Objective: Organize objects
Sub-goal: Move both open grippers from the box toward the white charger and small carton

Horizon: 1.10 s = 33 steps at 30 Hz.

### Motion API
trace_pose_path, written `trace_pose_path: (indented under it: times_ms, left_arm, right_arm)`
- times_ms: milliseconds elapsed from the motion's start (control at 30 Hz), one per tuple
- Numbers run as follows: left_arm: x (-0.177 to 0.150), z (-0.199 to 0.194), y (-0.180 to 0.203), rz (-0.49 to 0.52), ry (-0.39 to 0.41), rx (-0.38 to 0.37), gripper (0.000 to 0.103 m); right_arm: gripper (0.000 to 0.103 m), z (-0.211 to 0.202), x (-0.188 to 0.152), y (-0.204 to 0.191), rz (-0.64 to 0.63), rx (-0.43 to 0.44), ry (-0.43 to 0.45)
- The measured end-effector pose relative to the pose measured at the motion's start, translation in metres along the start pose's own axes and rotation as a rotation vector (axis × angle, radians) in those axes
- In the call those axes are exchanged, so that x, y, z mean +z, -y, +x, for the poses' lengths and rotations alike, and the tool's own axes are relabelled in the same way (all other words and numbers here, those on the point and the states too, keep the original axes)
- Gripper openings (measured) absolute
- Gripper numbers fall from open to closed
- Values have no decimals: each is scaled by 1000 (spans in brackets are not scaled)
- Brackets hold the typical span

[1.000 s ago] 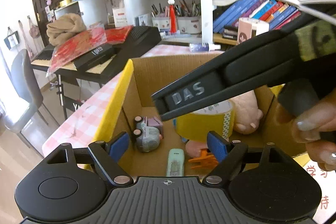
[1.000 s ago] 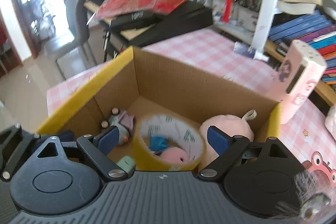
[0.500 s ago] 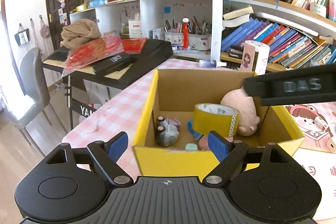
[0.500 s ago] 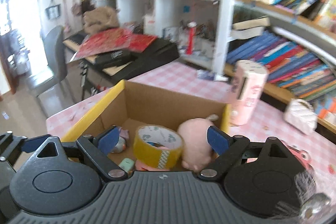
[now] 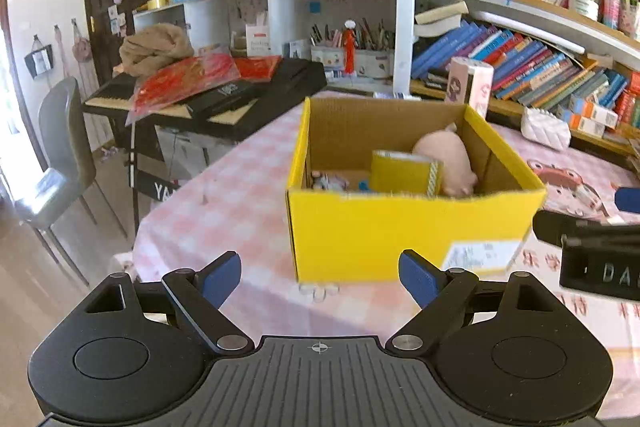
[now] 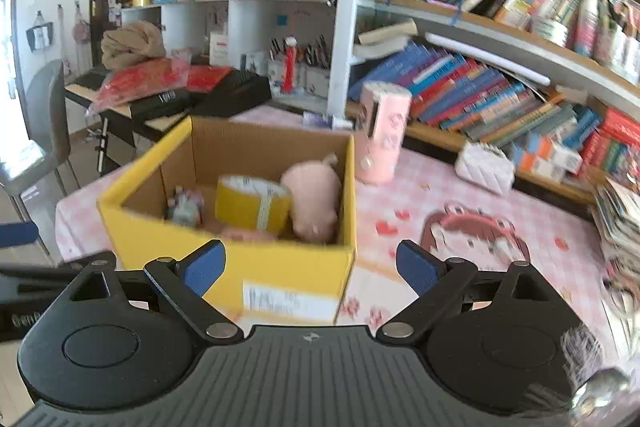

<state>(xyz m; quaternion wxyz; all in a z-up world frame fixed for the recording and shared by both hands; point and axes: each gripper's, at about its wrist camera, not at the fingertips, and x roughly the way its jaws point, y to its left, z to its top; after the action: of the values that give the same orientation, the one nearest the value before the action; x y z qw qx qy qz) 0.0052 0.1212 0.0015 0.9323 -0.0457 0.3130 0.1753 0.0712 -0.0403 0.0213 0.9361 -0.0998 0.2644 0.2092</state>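
Observation:
A yellow cardboard box [image 5: 404,235] stands on the pink checked table [image 5: 224,203]. Inside it lie a yellow tape roll [image 5: 404,173], a pink plush pig [image 5: 450,157] and a small grey toy [image 5: 328,182]. The box also shows in the right wrist view [image 6: 256,271] with the tape roll [image 6: 252,203], the pig [image 6: 314,201] and the grey toy [image 6: 186,207]. My left gripper [image 5: 320,277] is open and empty in front of the box. My right gripper [image 6: 310,269] is open and empty, near the box's front right corner.
A pink cylinder [image 6: 382,131] stands behind the box, a white quilted pouch [image 6: 484,167] further right. A cartoon mat [image 6: 472,231] lies on the table. Bookshelves [image 6: 500,95] line the back. A black keyboard with red bags [image 5: 208,87] and a grey chair [image 5: 60,151] stand left.
Both grippers have pulled back and away from the box; a second ago they were over its opening. The box contents have not moved.

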Motion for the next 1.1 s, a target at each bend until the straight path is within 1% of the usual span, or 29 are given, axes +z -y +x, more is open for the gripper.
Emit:
trace_pose_path:
  times_ms: [267,633,867,1100]
  left_arm:
    - [-25,-22,1,42,-33,-22,88]
    - [-49,-32,10,88,-83,-87,89]
    - [-59,-31,32,141,-108,-164,89]
    - [-57,-28,61,207,-107,-244,89]
  right_arm:
    - [92,-29,-48,-9,10,-61,-53]
    - [93,-53,-77,-13,23,-101,-90]
    - [93,-66,-98,2,69,-176,-126]
    - [93,-75,-110,30,134,-260,-151]
